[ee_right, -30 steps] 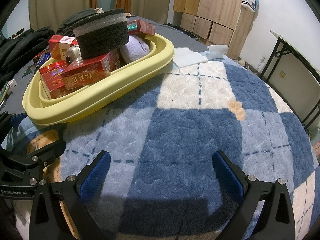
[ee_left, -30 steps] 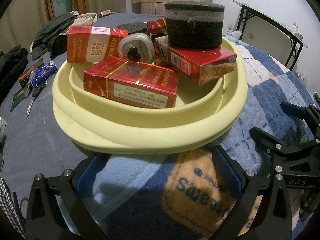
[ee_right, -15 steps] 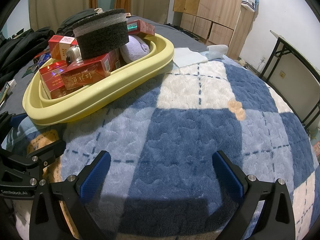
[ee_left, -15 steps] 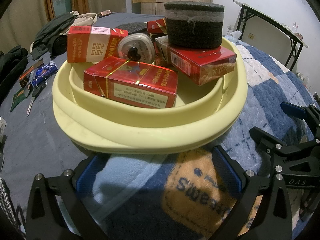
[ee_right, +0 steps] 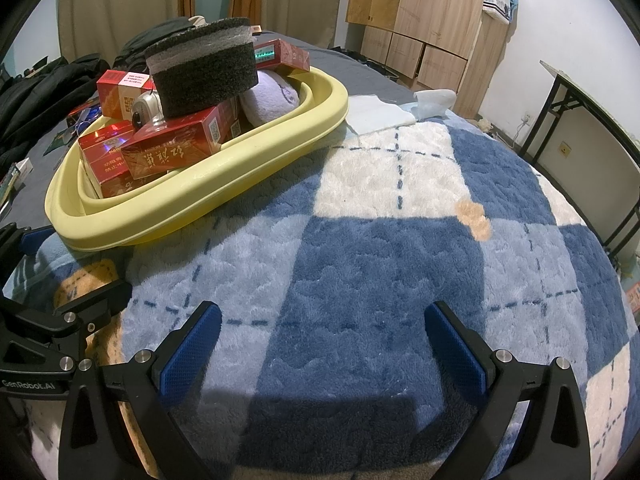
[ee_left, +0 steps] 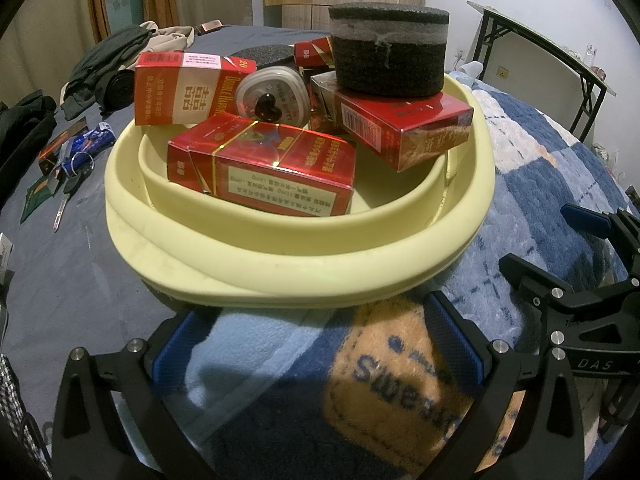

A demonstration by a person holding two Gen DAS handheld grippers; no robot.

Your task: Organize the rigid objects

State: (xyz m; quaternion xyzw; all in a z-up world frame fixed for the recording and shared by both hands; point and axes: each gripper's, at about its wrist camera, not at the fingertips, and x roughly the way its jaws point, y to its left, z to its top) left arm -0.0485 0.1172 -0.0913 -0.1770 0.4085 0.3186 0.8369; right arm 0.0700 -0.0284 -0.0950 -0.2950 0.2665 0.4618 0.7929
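A pale yellow basin [ee_left: 280, 268] [ee_right: 224, 188] sits on the bed, piled with several red boxes [ee_left: 264, 176] [ee_right: 176, 152], a round clear case [ee_left: 272, 96] and a dark foam cylinder [ee_left: 388, 52] [ee_right: 204, 68] on top. A lilac soft item [ee_right: 272, 96] lies at its far end. My left gripper [ee_left: 316, 344] is open just in front of the basin's near rim, nothing between its fingers. My right gripper [ee_right: 320, 340] is open over the blue checked blanket [ee_right: 380, 248], to the right of the basin, holding nothing.
Keys and small packets [ee_left: 68, 164] lie on the grey sheet left of the basin, with dark clothes [ee_left: 108, 68] behind. A folded white cloth [ee_right: 380, 116] lies past the basin. Wooden cabinets [ee_right: 432, 20] and a black folding table [ee_right: 592, 120] stand beyond the bed.
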